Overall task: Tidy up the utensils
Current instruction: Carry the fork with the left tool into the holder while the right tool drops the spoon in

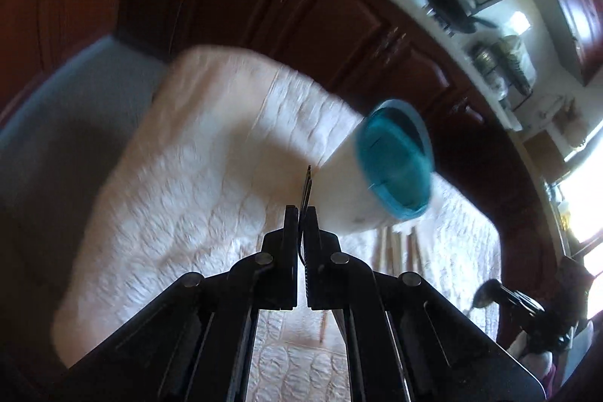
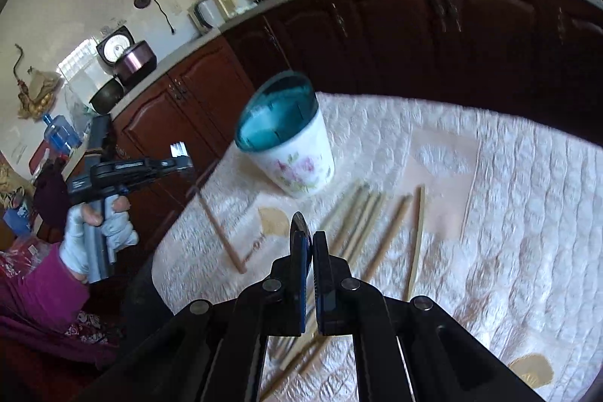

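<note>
The left gripper (image 1: 300,210) has its jaws closed on a thin dark utensil (image 1: 307,185) whose tip pokes out toward the cup (image 1: 380,172). The right gripper (image 2: 309,238) has its jaws closed on a spoon (image 2: 299,226), its bowl showing edge-on. The floral cup with the blue rim stands at the far side of the quilted tabletop (image 2: 527,213), and wooden chopsticks (image 2: 361,217) lie just near of it.
</note>
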Action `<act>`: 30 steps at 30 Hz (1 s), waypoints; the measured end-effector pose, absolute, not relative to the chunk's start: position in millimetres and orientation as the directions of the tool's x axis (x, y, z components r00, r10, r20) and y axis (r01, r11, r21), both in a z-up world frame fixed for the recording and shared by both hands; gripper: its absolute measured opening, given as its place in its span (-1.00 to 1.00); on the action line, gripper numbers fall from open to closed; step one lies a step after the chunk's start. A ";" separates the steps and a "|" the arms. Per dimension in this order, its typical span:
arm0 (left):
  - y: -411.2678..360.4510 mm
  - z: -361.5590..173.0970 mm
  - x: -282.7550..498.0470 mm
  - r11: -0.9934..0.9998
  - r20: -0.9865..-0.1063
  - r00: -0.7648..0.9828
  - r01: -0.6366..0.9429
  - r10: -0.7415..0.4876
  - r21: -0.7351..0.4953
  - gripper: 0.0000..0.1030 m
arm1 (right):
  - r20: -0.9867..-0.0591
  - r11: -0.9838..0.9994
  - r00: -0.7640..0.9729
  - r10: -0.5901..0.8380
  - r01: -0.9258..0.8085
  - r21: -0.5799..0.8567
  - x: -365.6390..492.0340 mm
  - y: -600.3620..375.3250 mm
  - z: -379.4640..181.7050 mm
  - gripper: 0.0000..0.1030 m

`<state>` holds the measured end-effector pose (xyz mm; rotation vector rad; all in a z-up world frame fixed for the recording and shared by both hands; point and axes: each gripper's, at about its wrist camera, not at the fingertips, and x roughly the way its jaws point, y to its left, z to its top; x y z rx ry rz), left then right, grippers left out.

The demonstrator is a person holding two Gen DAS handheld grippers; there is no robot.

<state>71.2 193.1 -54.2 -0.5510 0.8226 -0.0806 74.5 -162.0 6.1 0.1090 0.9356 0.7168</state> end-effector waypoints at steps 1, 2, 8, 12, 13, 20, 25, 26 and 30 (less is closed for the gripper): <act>193.4 -44.7 69.6 0.859 -0.663 0.697 -0.134 -0.273 -0.495 -0.99 | -0.690 0.768 0.397 0.606 -0.517 0.377 77.8 -161.2 11.7 -0.95; 194.8 -36.3 68.4 0.859 -0.653 0.708 -0.128 -0.271 -0.495 -0.99 | -0.684 0.770 0.407 0.606 -0.518 0.373 80.6 -160.8 15.7 -0.95; 200.3 24.9 71.5 0.887 -0.588 0.775 -0.080 -0.232 -0.455 -0.99 | -0.640 0.792 0.498 0.586 -0.519 0.321 112.8 -149.2 52.6 -0.95; 198.4 56.6 92.1 0.902 -0.550 0.815 -0.081 -0.185 -0.424 -0.98 | -0.620 0.822 0.568 0.542 -0.513 0.248 142.2 -128.9 79.7 -0.95; 196.5 60.9 99.7 0.907 -0.543 0.821 -0.080 -0.176 -0.414 -0.98 | -0.618 0.827 0.579 0.532 -0.513 0.230 147.4 -124.1 83.6 -0.95; 177.7 72.4 148.7 0.944 -0.516 0.854 -0.117 -0.064 -0.309 -0.98 | -0.618 0.869 0.666 0.417 -0.491 0.057 182.8 -76.3 90.2 -0.95; 156.3 54.8 171.3 0.967 -0.519 0.854 -0.144 0.014 -0.210 -0.98 | -0.622 0.876 0.701 0.350 -0.480 -0.049 196.7 -53.0 75.8 -0.95; 152.2 51.3 173.4 0.971 -0.519 0.855 -0.148 0.030 -0.188 -0.98 | -0.626 0.873 0.698 0.347 -0.484 -0.056 199.4 -49.3 73.3 -0.95; 133.6 32.2 182.2 0.984 -0.515 0.852 -0.158 0.093 -0.084 -0.98 | -0.655 0.858 0.678 0.333 -0.506 -0.087 202.6 -34.5 52.4 -0.95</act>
